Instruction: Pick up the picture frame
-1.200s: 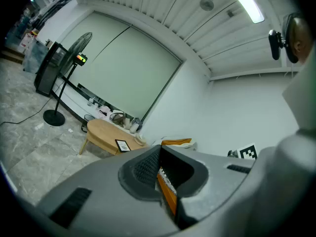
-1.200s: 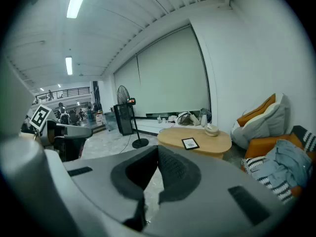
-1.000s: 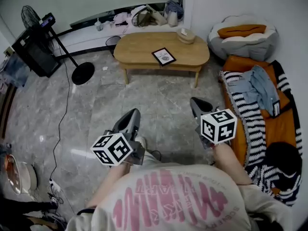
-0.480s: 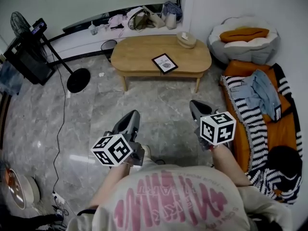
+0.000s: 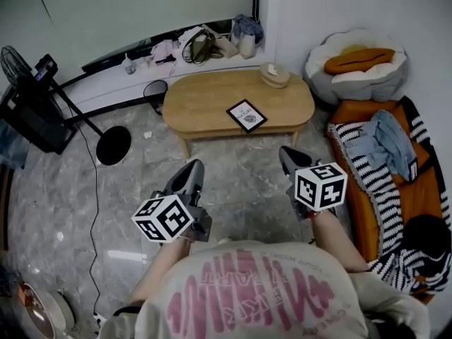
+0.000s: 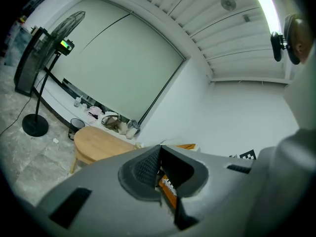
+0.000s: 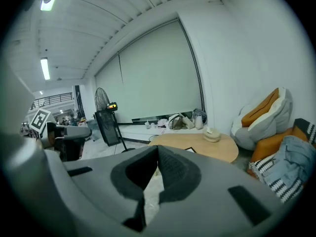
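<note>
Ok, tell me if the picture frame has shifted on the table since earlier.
No. The picture frame lies on the same spot of the wooden table, near its front edge; only the view shifted.

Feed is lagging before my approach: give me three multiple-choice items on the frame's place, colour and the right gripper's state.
1. Where on the wooden table does the picture frame lie? A near the middle; B at the left end; C at the right end.
2. Its border is: A white; B black; C red.
3. The right gripper is: A open; B shut on the frame; C shut, empty.
Answers: A, it sits mid-table; B, dark edge round a pale print; C, jaws meet with nothing between.
</note>
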